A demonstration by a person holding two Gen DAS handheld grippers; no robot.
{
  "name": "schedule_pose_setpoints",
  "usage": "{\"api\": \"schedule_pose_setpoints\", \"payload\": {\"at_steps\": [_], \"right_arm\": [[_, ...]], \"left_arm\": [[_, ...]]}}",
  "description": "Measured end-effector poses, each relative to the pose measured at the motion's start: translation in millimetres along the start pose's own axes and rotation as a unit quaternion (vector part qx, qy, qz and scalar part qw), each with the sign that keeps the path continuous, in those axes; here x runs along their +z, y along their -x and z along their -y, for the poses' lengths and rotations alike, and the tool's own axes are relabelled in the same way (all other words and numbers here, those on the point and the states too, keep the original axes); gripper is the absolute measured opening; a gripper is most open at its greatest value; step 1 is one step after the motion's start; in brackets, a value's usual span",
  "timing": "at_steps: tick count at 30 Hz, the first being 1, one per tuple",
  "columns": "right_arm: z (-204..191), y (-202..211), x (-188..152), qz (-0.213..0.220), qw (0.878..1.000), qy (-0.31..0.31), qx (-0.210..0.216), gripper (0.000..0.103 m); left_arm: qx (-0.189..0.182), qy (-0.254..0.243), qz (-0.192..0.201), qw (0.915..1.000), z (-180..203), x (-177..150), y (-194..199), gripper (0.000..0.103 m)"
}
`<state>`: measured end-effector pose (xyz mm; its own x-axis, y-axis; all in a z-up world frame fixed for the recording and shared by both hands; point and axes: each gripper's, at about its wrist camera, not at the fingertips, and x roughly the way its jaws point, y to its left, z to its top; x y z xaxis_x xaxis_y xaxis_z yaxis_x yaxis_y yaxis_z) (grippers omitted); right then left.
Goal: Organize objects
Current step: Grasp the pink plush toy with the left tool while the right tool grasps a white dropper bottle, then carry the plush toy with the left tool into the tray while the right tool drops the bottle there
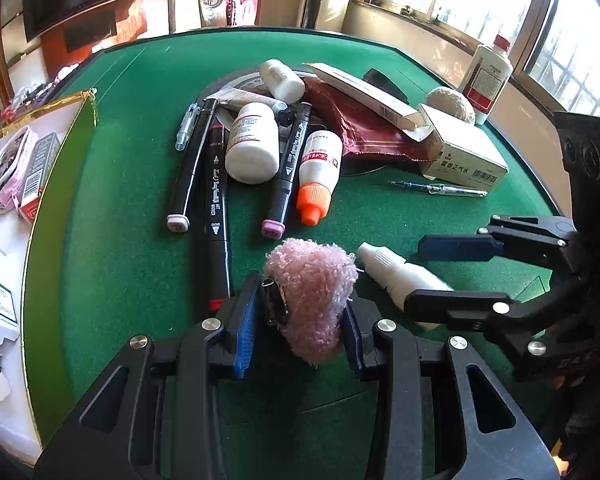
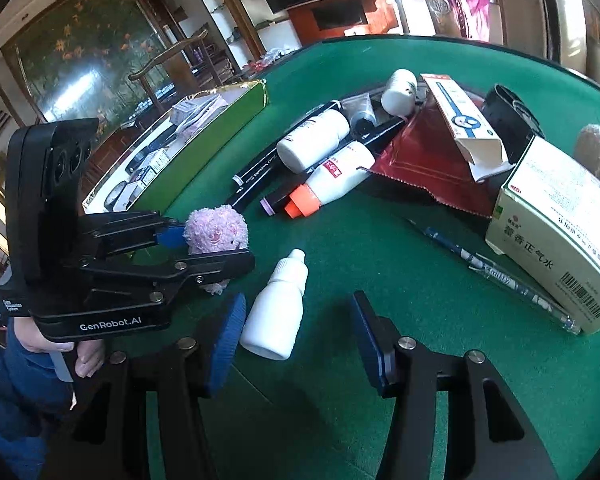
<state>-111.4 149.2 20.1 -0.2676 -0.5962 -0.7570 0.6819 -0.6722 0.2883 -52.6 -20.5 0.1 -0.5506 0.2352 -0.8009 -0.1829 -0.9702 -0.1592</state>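
Green felt table (image 1: 120, 200) — left tongs (image 1: 300, 320) clamp pink plush (image 1: 312, 292); right tongs (image 2: 296, 328) apart, perhaps touching dropper bottle (image 2: 276, 312).

The left tool (image 2: 220, 252) carries white lettering on its black body: "GenRobot.AI", with a smaller label, "Data Acquisition System", at its side. The cream medicine box (image 2: 556, 256) shows the green Chinese characters "藿香正气水" above a barcode. A black marker (image 1: 215, 216) bears "Touch" in script; its smaller print cannot be read. The orange-capped bottle (image 1: 319, 168) has a red label, illegible.
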Motion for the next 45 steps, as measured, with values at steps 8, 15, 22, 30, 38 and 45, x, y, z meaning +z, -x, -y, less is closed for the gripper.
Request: {"api": "schedule_pose_setpoints", "payload": {"at_steps": [8, 15, 22, 30, 38, 45], "right_arm": [[-36.5, -2.9, -11.6, 0.004, 0.99, 0.092, -0.109, 0.025], [-23.8, 22.1, -4.7, 0.079, 0.991, 0.038, -0.102, 0.025], [-20.9, 30.5, 2.3, 0.102, 0.991, 0.012, -0.091, 0.025], [-33.8, 36.9, 4.4, 0.122, 0.99, -0.01, -0.068, 0.025], [-64.1, 28.8, 13.7, 0.128, 0.991, -0.007, -0.037, 0.025], [-101.1, 15.7, 28.4, 0.127, 0.992, 0.009, -0.013, 0.025]], "left_arm": [[-0.016, 0.014, 0.017, 0.9996, -6.3, -1.5, 2.2, 0.027], [-0.023, 0.049, 0.058, 0.9969, -19.9, -0.6, 18.3, 0.027], [0.015, 0.04, 0.105, 0.9936, -16.0, -2.9, 44.4, 0.027], [0.071, 0.014, 0.149, 0.9861, -14.5, -11.6, 78.6, 0.027], [0.107, 0.017, 0.172, 0.9792, -32.4, -22.9, 102.5, 0.027], [0.117, 0.047, 0.183, 0.9749, -62.0, -35.6, 121.0, 0.027]]}}
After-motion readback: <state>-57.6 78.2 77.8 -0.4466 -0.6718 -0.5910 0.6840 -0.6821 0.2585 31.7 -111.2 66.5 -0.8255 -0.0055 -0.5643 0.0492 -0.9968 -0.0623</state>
